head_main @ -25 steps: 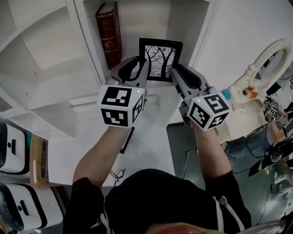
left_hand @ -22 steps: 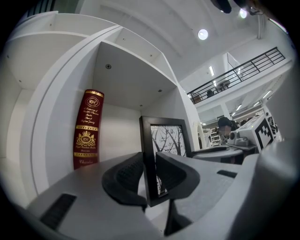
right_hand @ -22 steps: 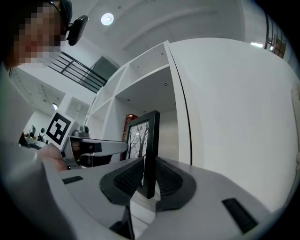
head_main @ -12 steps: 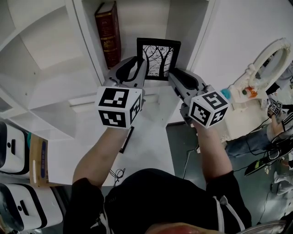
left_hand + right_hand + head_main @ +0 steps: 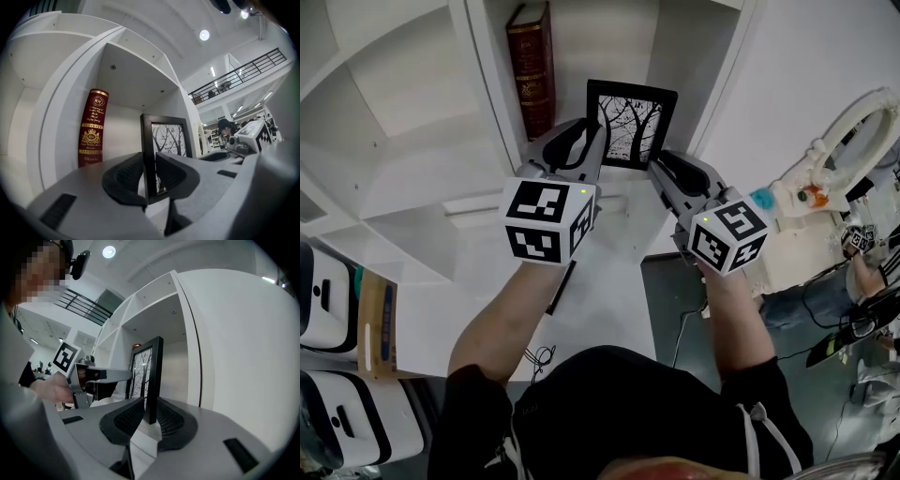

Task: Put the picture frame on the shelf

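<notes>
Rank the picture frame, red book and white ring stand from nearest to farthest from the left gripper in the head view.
1. picture frame: clamped in the left gripper.
2. red book: upright, left of the frame.
3. white ring stand: far right, off the shelf.

your right gripper (image 5: 149, 420) is pinching the upright picture frame (image 5: 153, 376) by its edge; the white shelf (image 5: 187, 348) is standing behind the frame, your left gripper (image 5: 101, 376) reaching in left of it.
</notes>
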